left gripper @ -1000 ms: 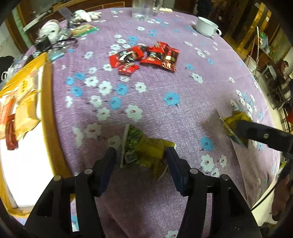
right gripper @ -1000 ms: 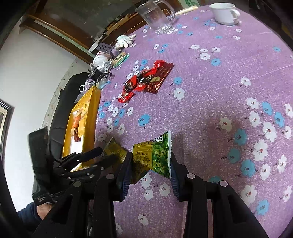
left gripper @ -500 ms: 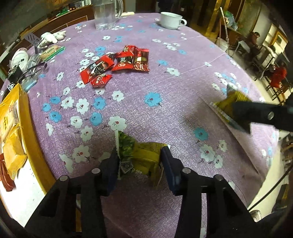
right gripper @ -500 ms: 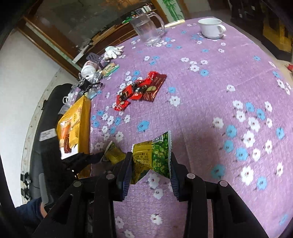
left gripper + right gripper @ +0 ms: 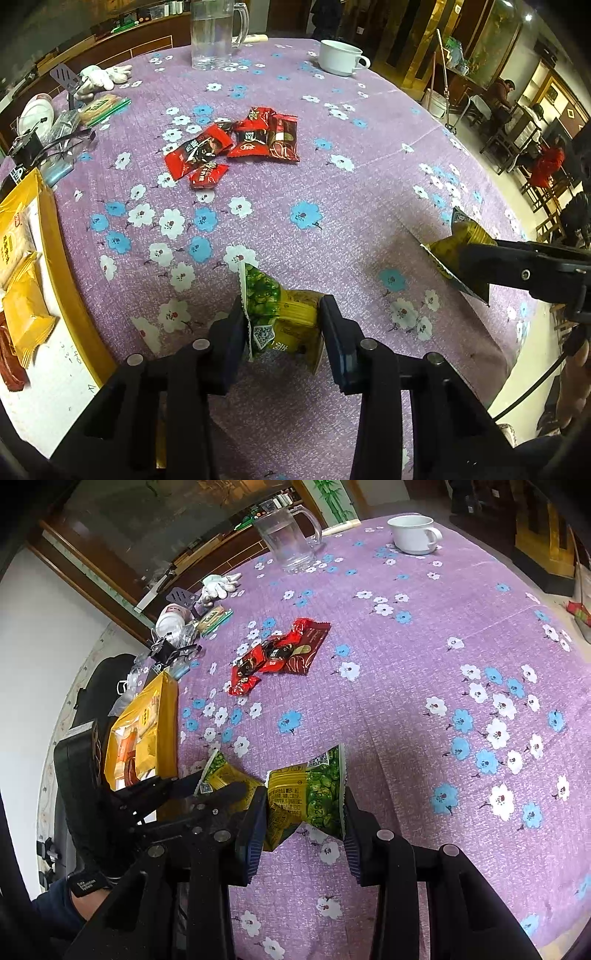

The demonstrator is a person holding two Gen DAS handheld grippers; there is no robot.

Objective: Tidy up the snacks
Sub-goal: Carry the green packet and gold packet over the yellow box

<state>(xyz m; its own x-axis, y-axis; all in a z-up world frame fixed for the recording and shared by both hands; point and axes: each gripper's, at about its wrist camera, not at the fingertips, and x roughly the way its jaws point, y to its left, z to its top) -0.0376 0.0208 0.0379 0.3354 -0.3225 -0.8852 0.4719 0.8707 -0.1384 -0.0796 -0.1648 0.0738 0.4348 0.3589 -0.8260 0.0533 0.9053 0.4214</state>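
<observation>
My left tool [image 5: 282, 325] is closing on a pea packet [image 5: 280, 314]; the yellow box [image 5: 62, 295], nearer it, lies left. My right tool [image 5: 304, 808] grips another packet [image 5: 306, 794].

A cluster of snack packets [image 5: 236, 147] lies mid-table on the tablecloth [image 5: 369, 192], with a glass mug [image 5: 214, 33] and a cup [image 5: 338, 57] behind it at the far edge, and a tray [image 5: 62, 258] of packets along the left edge.
</observation>
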